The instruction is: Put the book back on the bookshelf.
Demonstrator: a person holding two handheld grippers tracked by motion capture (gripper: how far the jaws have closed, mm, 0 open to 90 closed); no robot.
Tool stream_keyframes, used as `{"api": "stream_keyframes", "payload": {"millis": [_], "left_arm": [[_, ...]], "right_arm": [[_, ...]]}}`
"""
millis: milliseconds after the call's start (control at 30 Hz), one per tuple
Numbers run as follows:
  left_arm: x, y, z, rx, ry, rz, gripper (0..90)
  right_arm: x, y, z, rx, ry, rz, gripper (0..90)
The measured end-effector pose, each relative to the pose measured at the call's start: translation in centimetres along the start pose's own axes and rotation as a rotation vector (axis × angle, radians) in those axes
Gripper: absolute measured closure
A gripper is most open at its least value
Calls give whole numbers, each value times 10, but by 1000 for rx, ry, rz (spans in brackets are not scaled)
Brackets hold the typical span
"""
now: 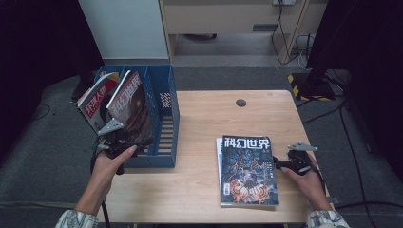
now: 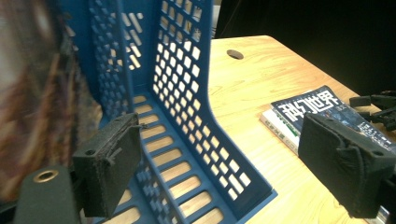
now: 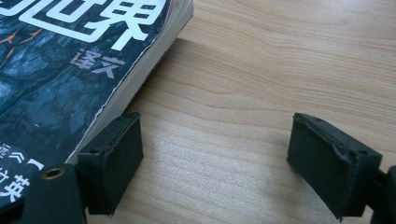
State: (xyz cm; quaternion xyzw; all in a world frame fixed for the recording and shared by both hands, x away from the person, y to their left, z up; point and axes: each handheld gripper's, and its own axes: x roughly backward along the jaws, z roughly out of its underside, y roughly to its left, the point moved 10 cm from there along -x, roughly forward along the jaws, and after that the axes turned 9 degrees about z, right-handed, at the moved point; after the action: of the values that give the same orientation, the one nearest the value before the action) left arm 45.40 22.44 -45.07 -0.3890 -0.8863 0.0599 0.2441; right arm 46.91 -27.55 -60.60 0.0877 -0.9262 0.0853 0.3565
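Near the desk's (image 1: 199,190) right edge, the right claw (image 3: 215,163) rests spread and empty, one jaw just beside the magazine stack (image 1: 247,168). The left claw (image 2: 219,172), spread too, faces the blue file rack (image 1: 164,118) at the left edge.

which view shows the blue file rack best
The high view: the whole blue file rack shows, with two magazines standing in it. The left gripper view shows its perforated dividers and slotted floor up close.

Left claw (image 2: 219,172) open, nothing between its pads. Blue perforated file rack (image 2: 182,107) directly ahead; blurred magazine cover (image 2: 42,102) close at left. Stacked magazines (image 2: 317,112) lie flat on tabletop (image 2: 261,74) at right.
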Motion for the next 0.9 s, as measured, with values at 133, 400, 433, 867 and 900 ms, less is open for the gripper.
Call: {"api": "stream_keyframes", "payload": {"millis": [133, 400, 433, 867, 900], "left_arm": [[-14, -7, 0, -18, 11, 30, 113], [-45, -25, 0, -12, 32, 67, 91], [-48, -27, 0, -13, 36, 69, 88], [-85, -46, 4, -22, 83, 86, 75], [-86, -46, 3, -22, 83, 81, 65]], "right_arm": [[-1, -1, 0, 2, 2, 0, 167], [0, -1, 1, -8, 7, 13, 147], [0, -2, 1, -10, 8, 15, 144], [-2, -3, 1, -17, 13, 24, 110], [-2, -3, 1, -16, 12, 26, 106]]}}
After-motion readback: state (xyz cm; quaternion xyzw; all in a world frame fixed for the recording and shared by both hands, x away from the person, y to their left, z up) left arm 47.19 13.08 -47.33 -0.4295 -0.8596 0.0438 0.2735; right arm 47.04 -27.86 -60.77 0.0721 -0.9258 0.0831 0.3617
